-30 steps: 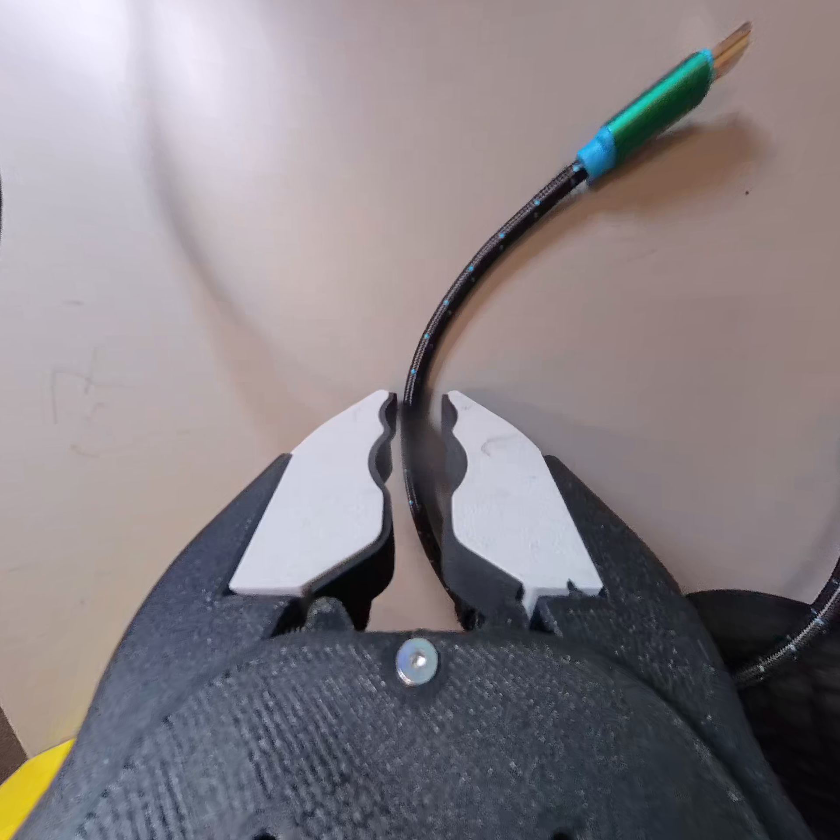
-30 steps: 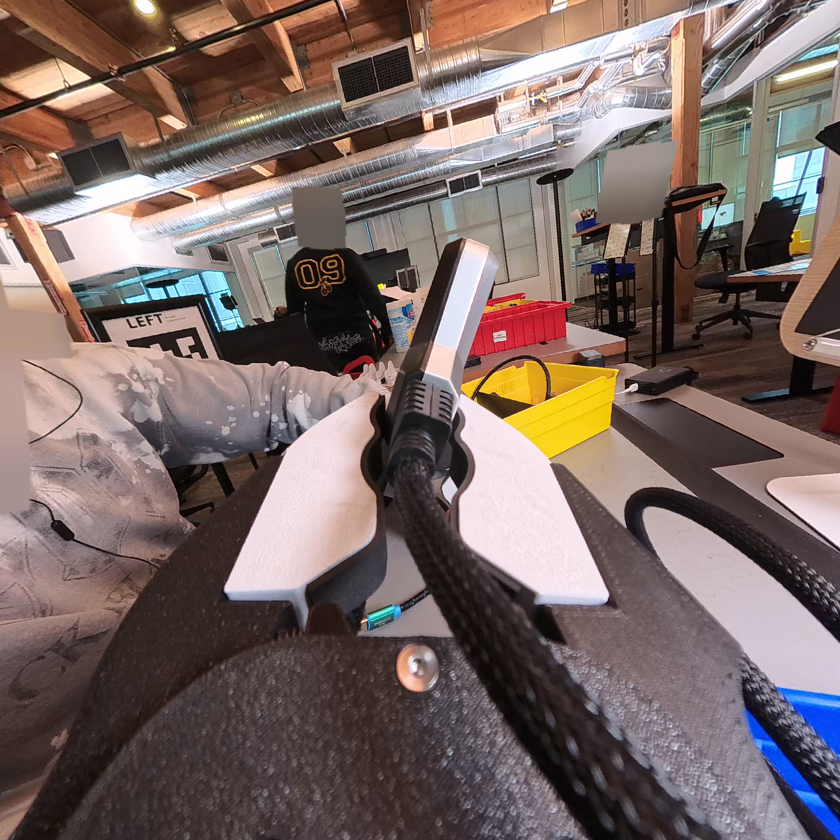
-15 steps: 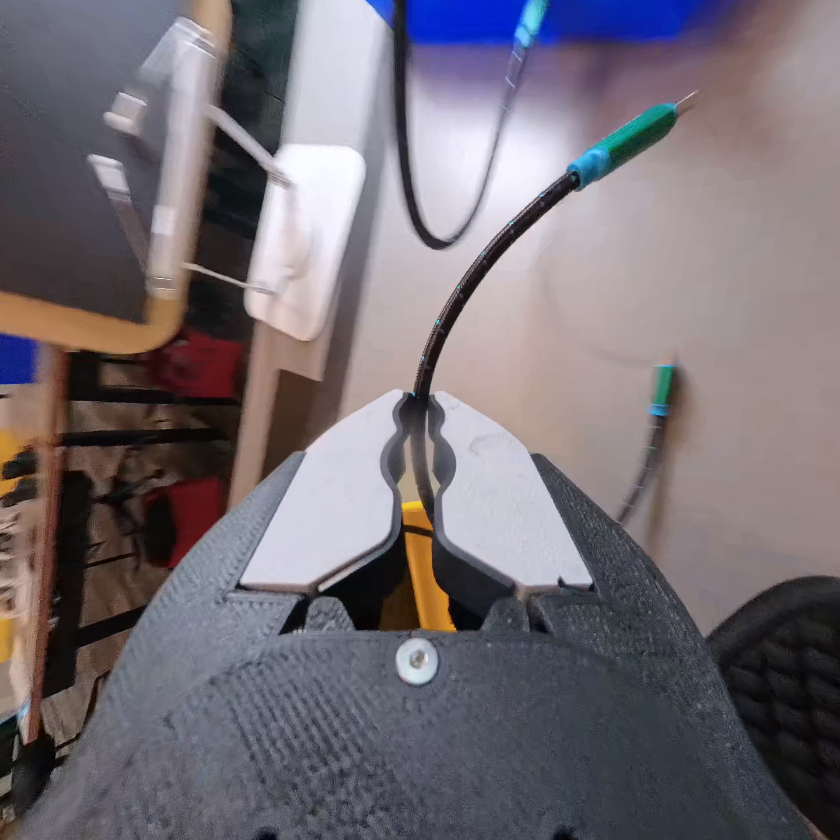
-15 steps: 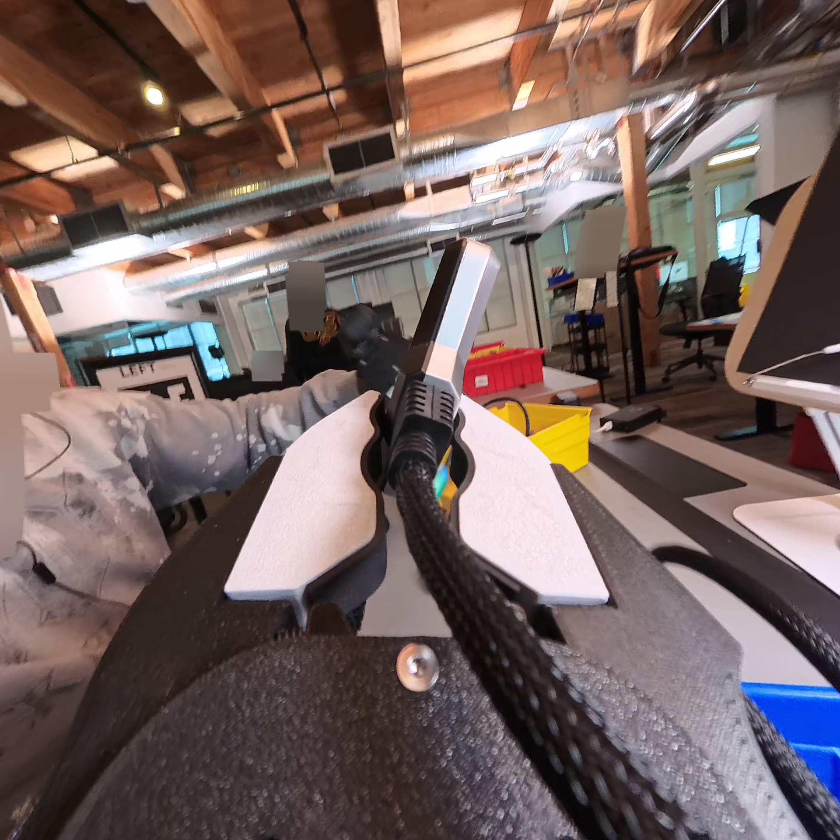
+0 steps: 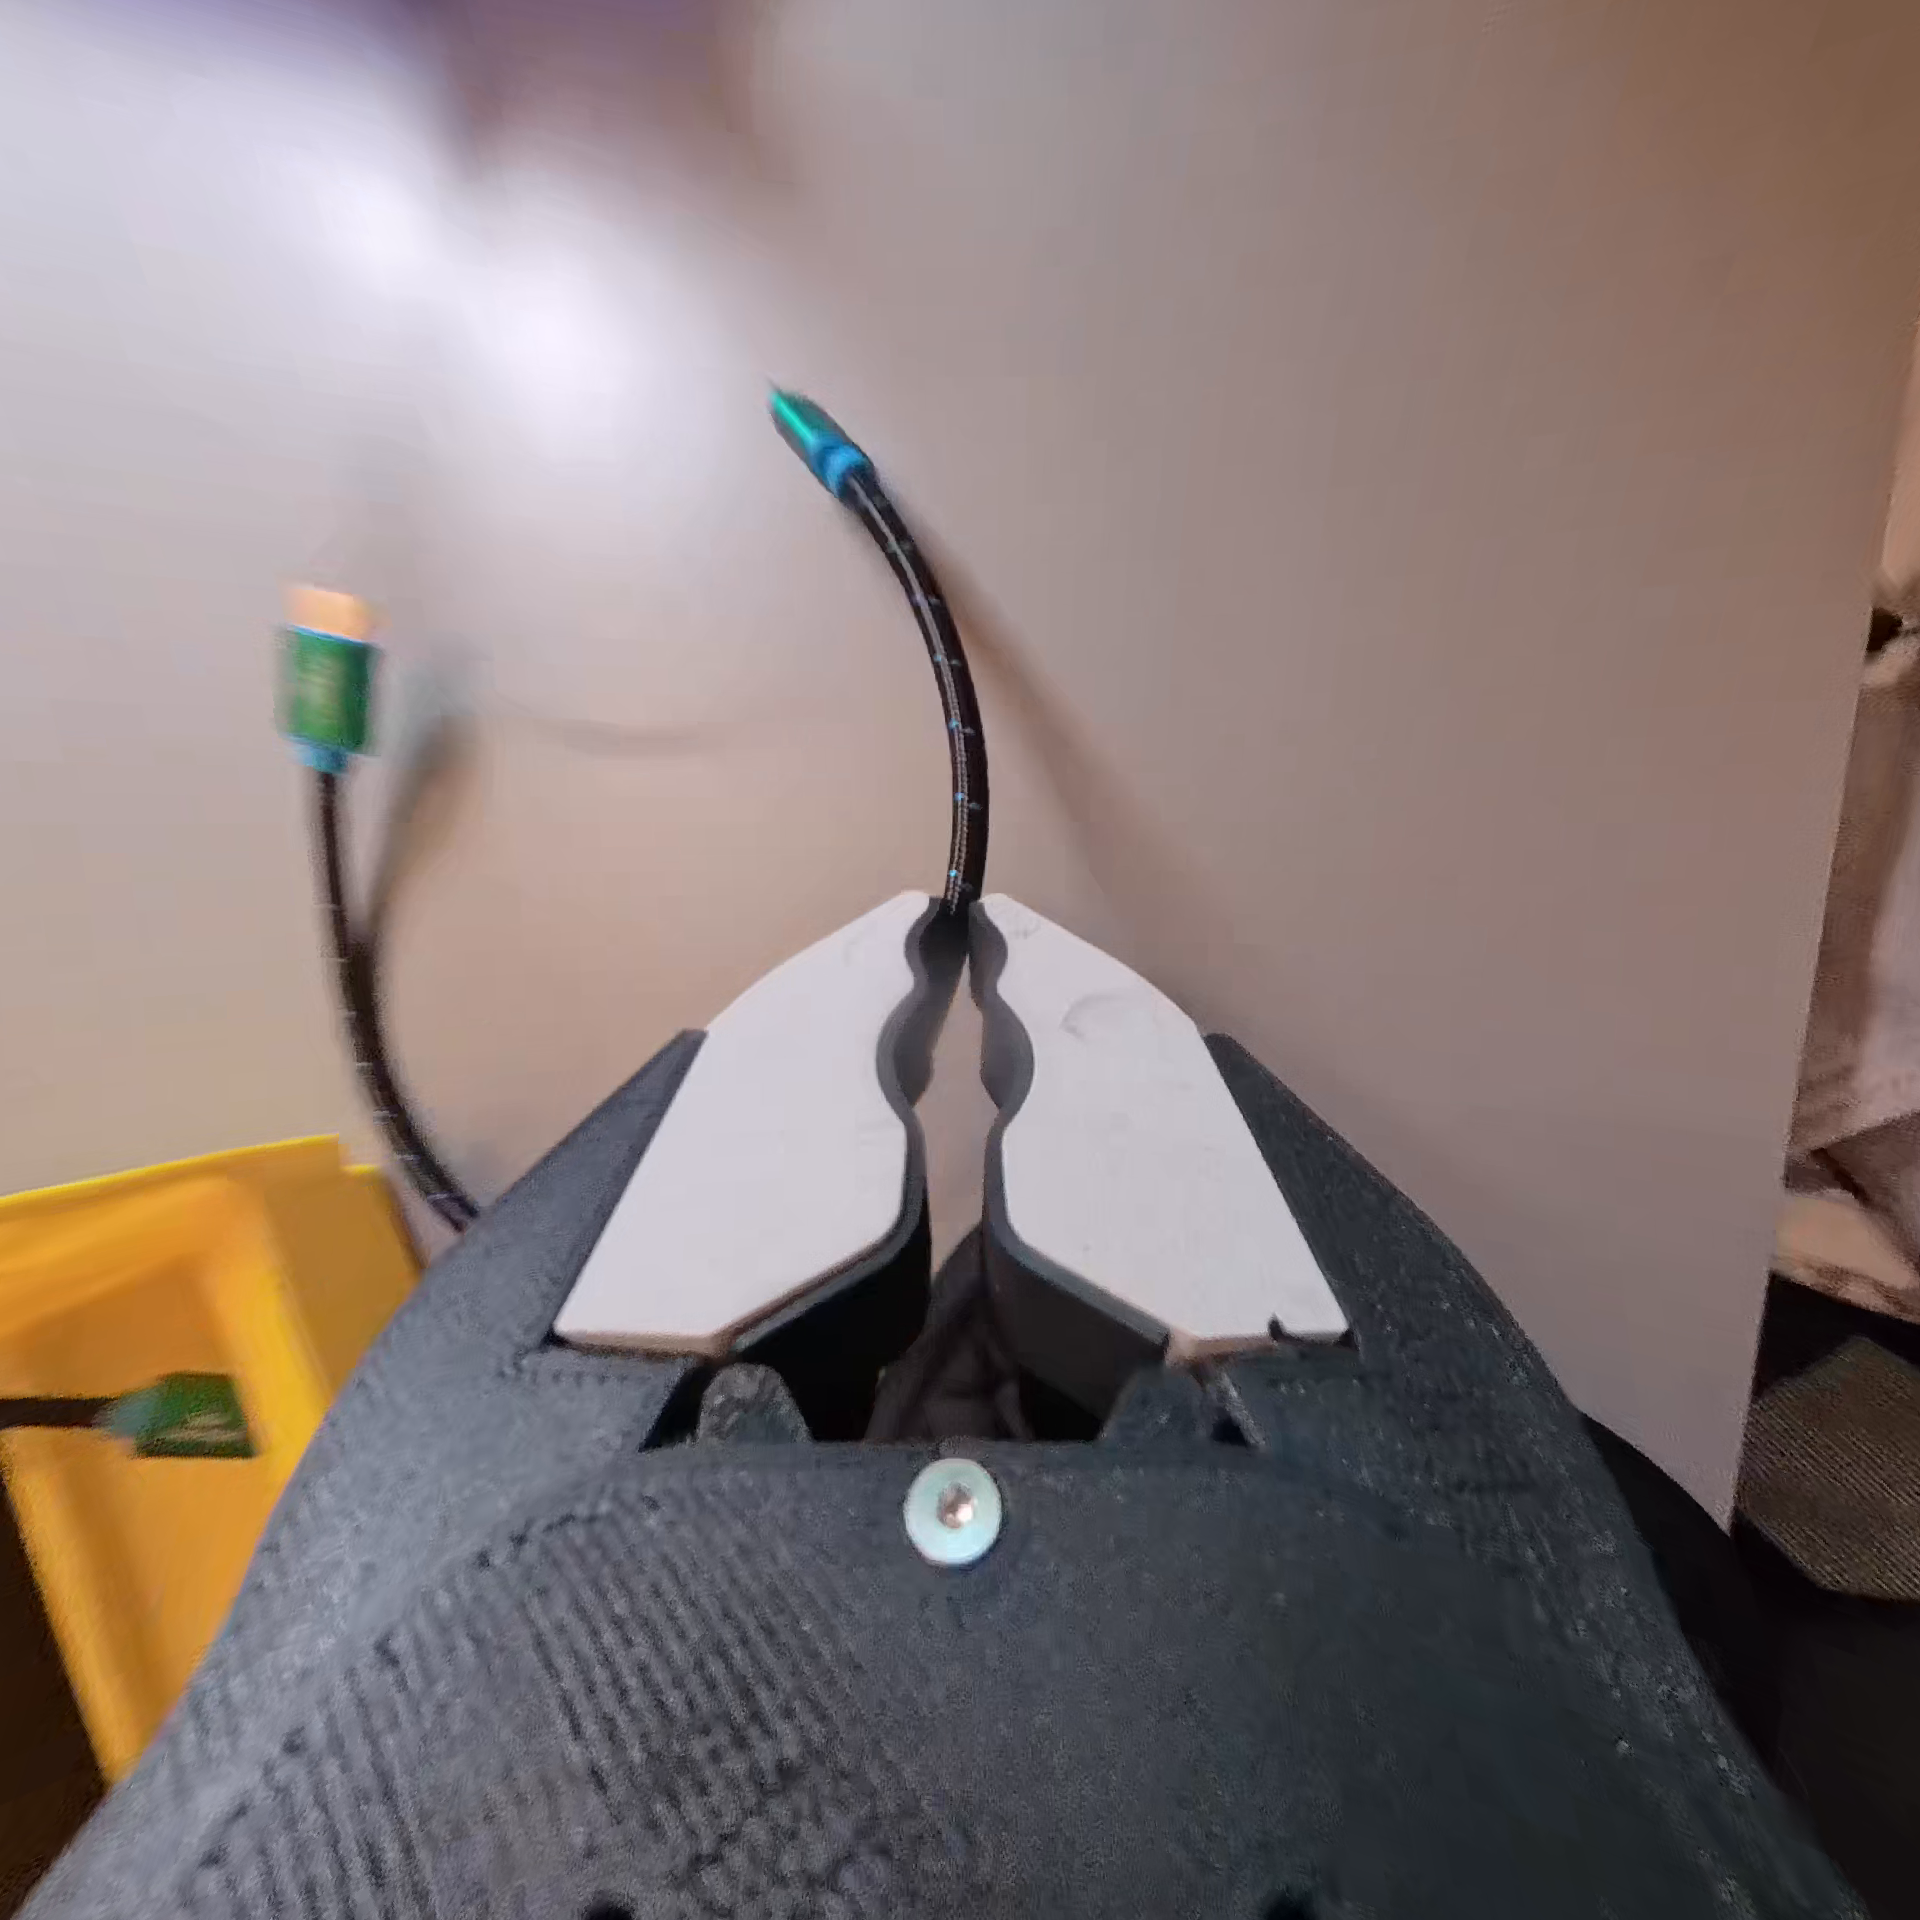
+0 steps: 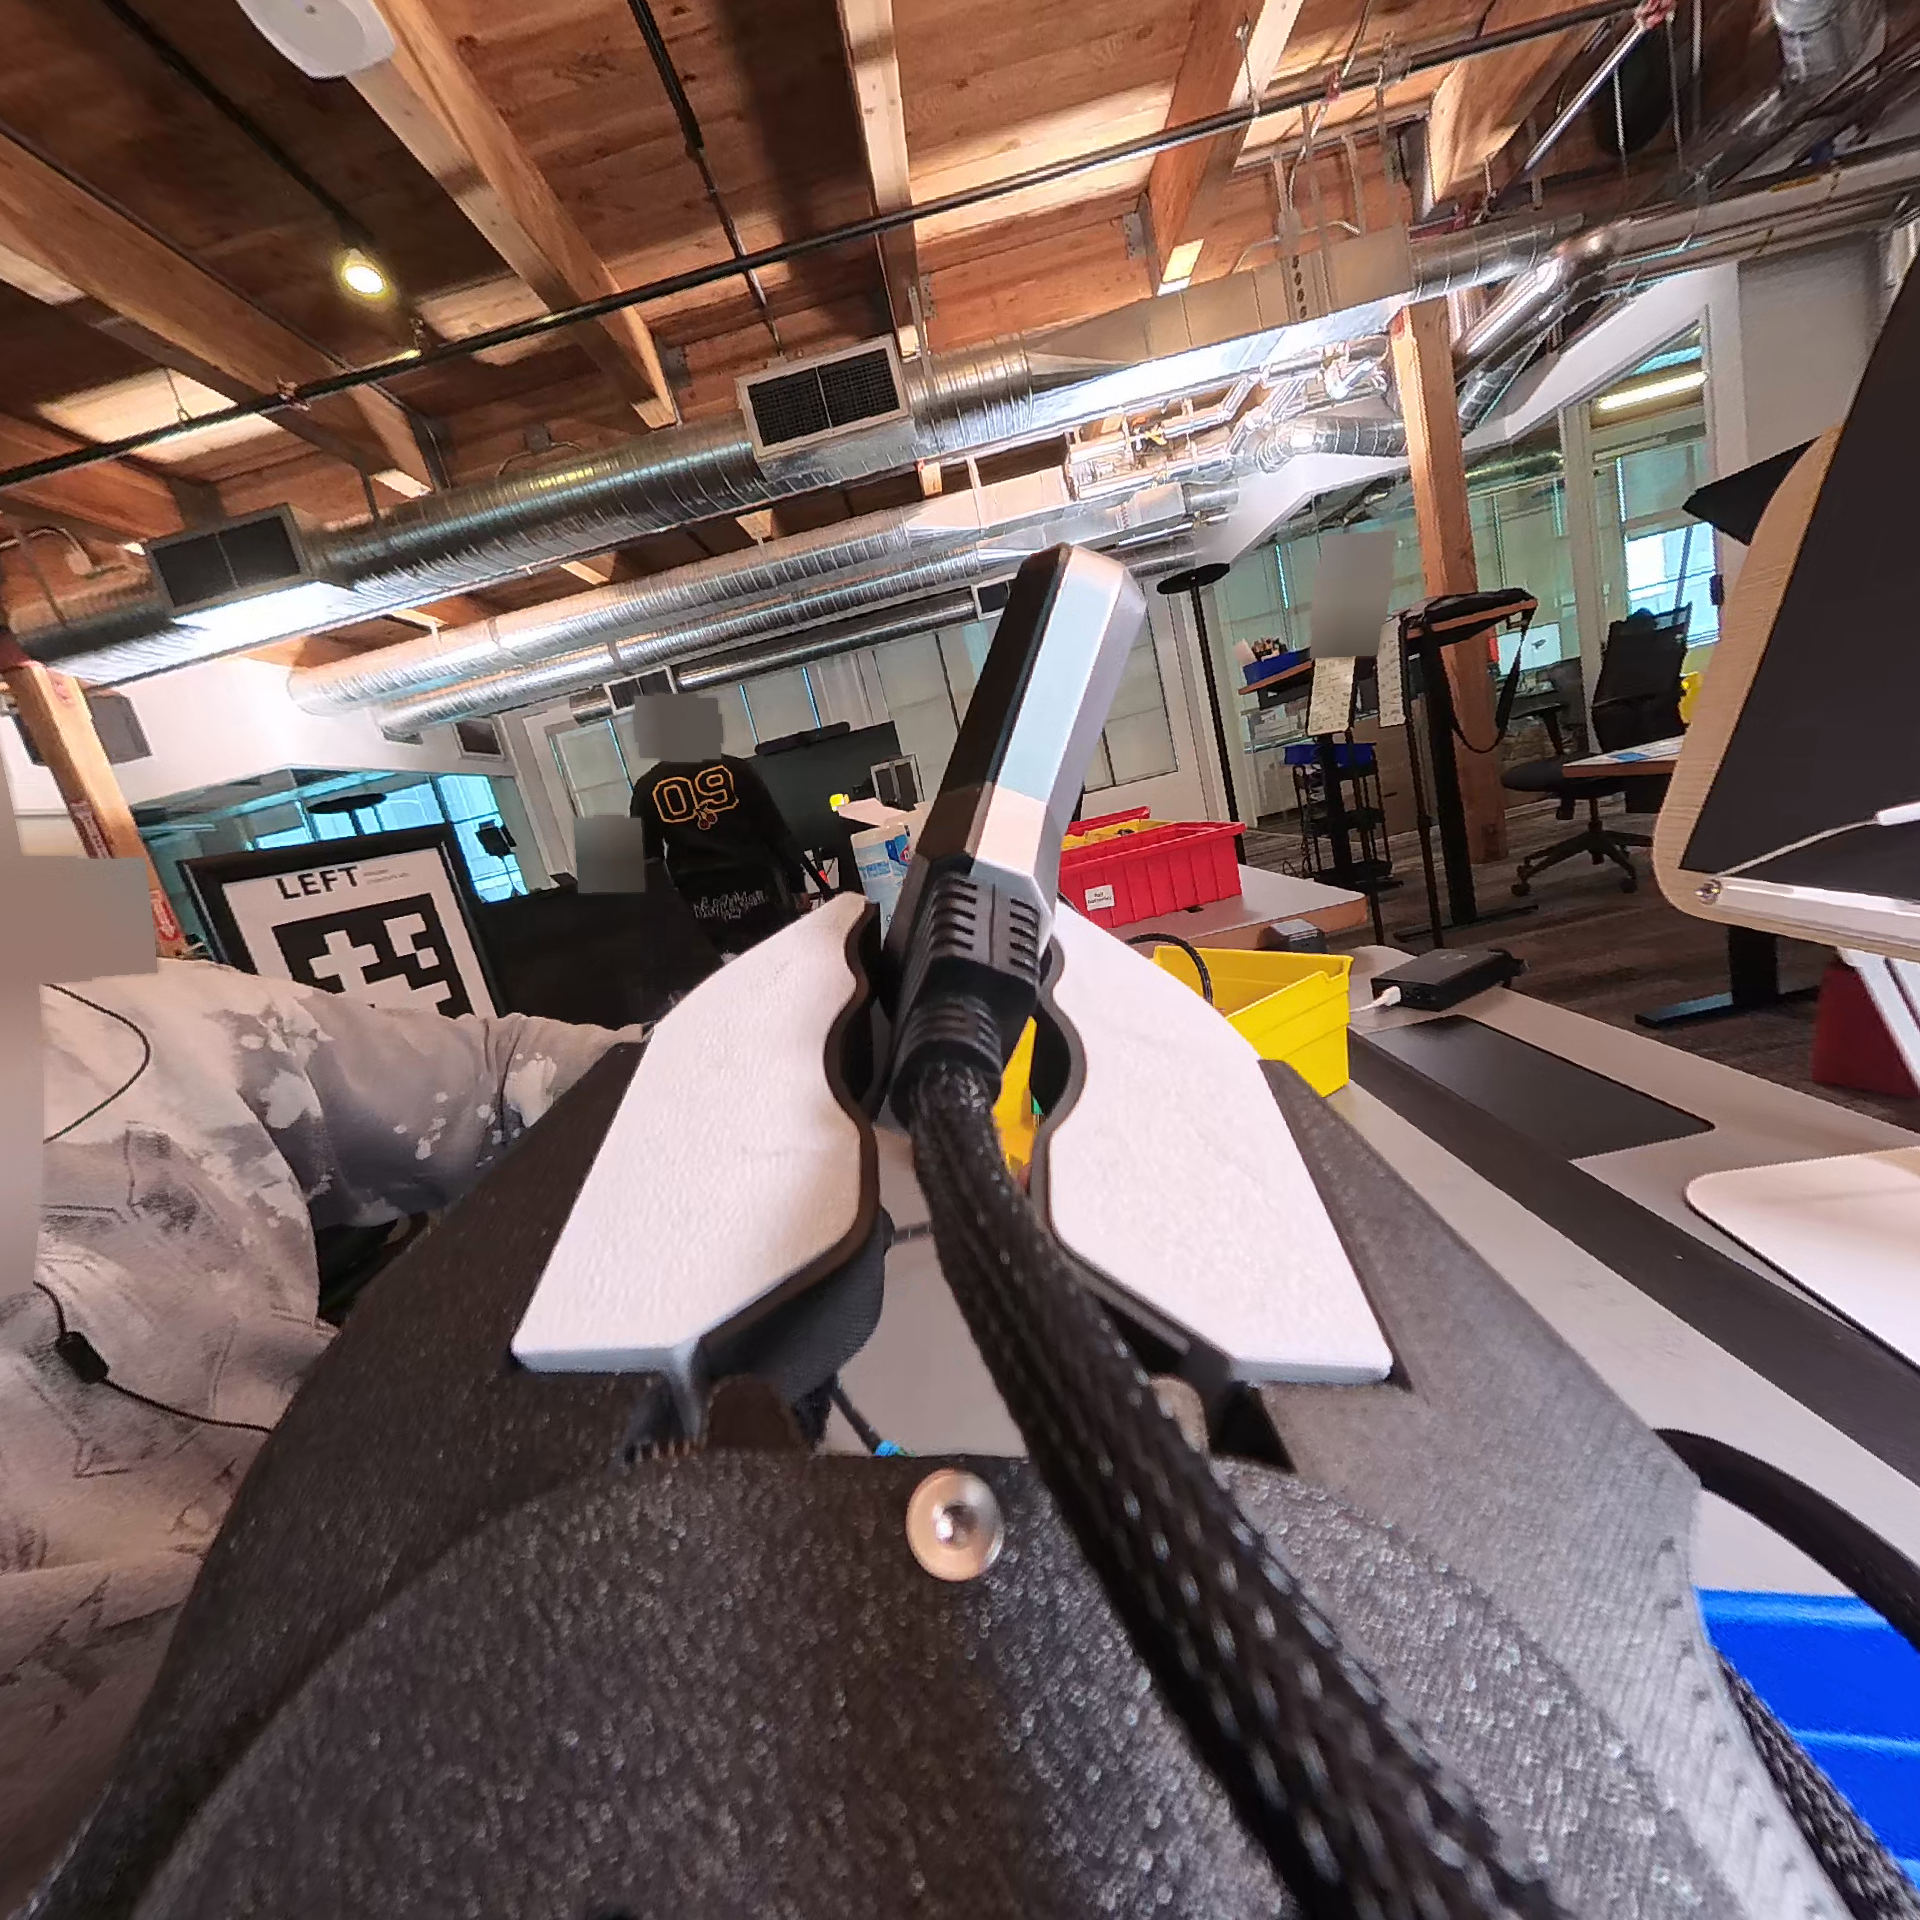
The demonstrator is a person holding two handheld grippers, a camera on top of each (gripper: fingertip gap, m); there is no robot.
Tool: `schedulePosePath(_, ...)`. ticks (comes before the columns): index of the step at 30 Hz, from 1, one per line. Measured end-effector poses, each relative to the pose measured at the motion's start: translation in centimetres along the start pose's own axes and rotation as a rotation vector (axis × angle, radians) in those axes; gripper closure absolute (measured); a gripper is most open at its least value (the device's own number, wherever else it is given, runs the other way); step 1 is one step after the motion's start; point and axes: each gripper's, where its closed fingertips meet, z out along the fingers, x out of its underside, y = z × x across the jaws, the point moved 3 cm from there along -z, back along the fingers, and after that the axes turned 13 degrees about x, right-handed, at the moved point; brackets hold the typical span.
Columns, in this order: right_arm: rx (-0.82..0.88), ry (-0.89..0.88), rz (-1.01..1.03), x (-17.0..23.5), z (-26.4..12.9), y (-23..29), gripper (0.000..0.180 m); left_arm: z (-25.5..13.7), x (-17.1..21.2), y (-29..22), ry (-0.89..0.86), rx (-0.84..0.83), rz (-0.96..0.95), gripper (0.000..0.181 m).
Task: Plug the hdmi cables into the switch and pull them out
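Observation:
My left gripper [image 5: 951, 914] is shut on a thin black braided HDMI cable [image 5: 956, 717]. The cable arcs up and left from the tips to its green and blue plug [image 5: 816, 436], held above the pale table [image 5: 1351, 520]. A second green plug [image 5: 324, 675] with a gold tip lies on the table to the left. A third green plug [image 5: 182, 1429] rests in the yellow bin [image 5: 135, 1247]. My right gripper [image 6: 961, 935] is shut on the strain relief of the switch's thick braided cable [image 6: 1091, 1351]. The grey and black switch [image 6: 1029, 727] points up and right, in the air.
The table edge [image 5: 1829, 935] runs down the right of the left wrist view, with cloth beyond it. In the right wrist view a person's mottled sleeve [image 6: 260, 1091] is at left, a yellow bin [image 6: 1268, 997], a black adapter [image 6: 1444, 982], a monitor stand [image 6: 1818, 1226] and a blue bin [image 6: 1818, 1704] at right.
My left gripper closed on the thin cable and swung round; the held plug now points up-left, and the yellow bin and another plug came into view. The right gripper tilted slightly with the switch.

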Motion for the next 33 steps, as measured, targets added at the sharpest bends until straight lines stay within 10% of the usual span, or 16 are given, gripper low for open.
schedulePosePath(13, 0.008, 0.009, 0.008, 0.3, -0.1, -0.4, 0.154, 6.7, -4.5, 2.4, -0.210, -0.002, -0.350, 0.150)
schedulePosePath(21, -0.003, 0.059, 0.002, 1.2, 0.0, -0.6, 0.154, 7.8, -6.2, 4.3, -0.231, -0.057, -0.354, 0.168)
schedulePosePath(33, -0.090, 0.214, -0.008, 3.9, 0.6, 0.2, 0.154, -12.6, -12.9, 5.7, -0.592, -0.089, -0.147, 0.174)
